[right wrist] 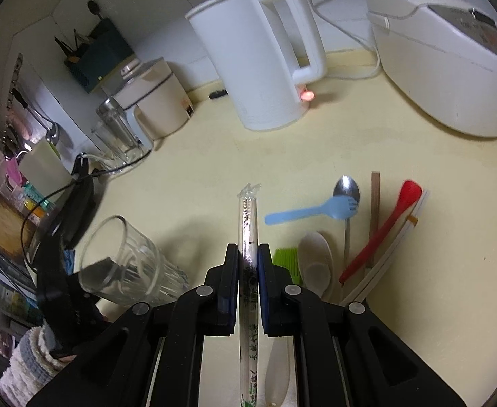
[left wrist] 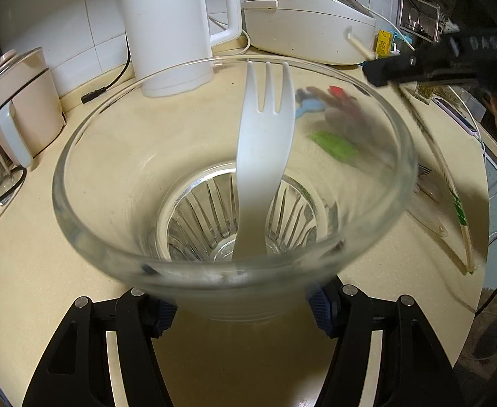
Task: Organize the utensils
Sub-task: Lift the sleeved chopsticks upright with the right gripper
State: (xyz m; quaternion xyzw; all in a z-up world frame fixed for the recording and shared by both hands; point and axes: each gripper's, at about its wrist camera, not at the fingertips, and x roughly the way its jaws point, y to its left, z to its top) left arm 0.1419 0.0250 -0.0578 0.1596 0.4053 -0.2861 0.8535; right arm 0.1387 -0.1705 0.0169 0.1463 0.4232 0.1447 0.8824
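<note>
Cream worktop [right wrist: 234,156] backed by white tiled wall [left wrist: 78,17]. White electric kettle [right wrist: 258,57] upright near the wall, handle toward the rice cooker; red indicator light [right wrist: 307,95] lit at its base. White rice cooker [right wrist: 452,64] right of kettle, lid closed. Beige lidded appliance [right wrist: 156,105] left of kettle, a clear glass jug [right wrist: 119,132] just beside it. Black cable [left wrist: 112,78] lies on worktop between beige appliance and kettle. Dark green holder [right wrist: 99,54] on the ledge behind.

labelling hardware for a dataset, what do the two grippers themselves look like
Both match: the left gripper and right gripper have matte black angular plastic linkage arms with triangular cut-outs, round silver pivot screws at the joints, and dark blue ribbed rubber pads on the finger faces. No cables or sleeves show on them.
</note>
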